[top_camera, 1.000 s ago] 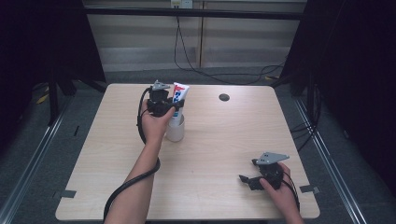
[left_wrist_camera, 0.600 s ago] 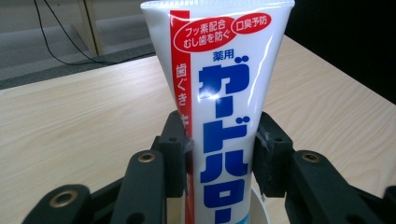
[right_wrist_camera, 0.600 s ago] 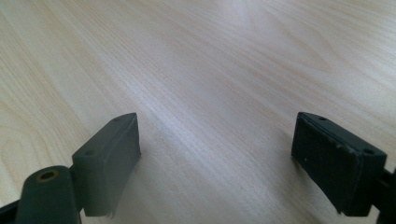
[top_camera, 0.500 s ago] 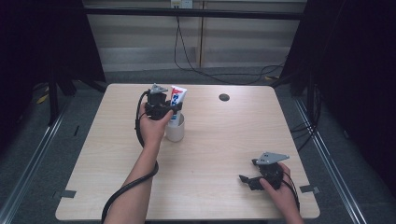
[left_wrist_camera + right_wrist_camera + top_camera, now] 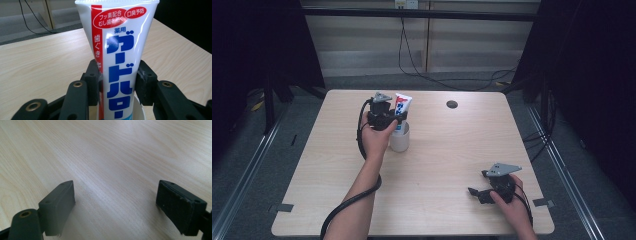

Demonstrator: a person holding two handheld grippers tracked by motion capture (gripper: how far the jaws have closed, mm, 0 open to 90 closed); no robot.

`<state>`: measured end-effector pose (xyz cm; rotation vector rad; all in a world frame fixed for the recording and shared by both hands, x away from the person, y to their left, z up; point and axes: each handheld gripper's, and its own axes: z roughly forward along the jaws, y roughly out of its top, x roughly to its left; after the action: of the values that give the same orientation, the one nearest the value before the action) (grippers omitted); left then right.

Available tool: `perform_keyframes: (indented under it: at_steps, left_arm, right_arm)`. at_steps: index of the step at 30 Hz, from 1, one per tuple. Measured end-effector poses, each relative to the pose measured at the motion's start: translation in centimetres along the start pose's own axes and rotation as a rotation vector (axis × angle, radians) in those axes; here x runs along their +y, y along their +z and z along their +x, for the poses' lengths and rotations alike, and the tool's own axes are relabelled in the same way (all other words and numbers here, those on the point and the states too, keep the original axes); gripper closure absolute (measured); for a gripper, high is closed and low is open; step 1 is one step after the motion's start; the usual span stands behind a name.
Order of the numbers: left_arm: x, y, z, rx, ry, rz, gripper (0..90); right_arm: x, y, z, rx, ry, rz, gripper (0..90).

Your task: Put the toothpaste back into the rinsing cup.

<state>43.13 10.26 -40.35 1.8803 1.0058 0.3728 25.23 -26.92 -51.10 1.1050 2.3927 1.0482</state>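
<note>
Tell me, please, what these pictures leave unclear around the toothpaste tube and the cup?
- Toothpaste tube: its lower end, hidden inside the white cup in both views.
- Left gripper: whether its pads press the tube; left gripper view unclear.
- Small dark disc: too small to identify, high view.

Even overhead light, dark surroundings

The table (image 5: 432, 165) is evenly lit while the room around it falls into near black. A soft white sheen streaks the wood ahead of the right gripper (image 5: 116, 202), whose near jaws blur; the toothpaste tube (image 5: 120, 50) shows mild glare.
</note>
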Motion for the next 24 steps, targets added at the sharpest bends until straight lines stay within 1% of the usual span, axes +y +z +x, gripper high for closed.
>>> perform_keyframes:
  at_steps: [6,10,14,22,24]
  left_arm:
    - [-0.3,0.0,-0.1,-0.004,0.008,0.011,60.9]
    - [-0.6,0.0,0.0,-0.006,0.004,0.014,60.9]
    - [-0.7,-0.1,0.1,-0.002,-0.001,0.018,60.7]
    - [-1.0,-0.1,0.0,-0.002,0.006,0.029,60.6]
    - [-1.1,-0.1,0.0,0.003,0.008,0.029,60.5]
  right_arm:
    - [0.0,0.0,0.0,0.000,0.000,0.000,14.9]
    - [0.0,0.0,0.0,0.001,0.000,0.000,14.9]
    - [0.0,0.0,0.0,0.000,0.000,0.000,14.9]
    - [0.0,0.0,0.0,0.000,0.000,0.000,15.0]
    - [0.0,0.0,0.0,0.000,0.000,0.000,14.9]
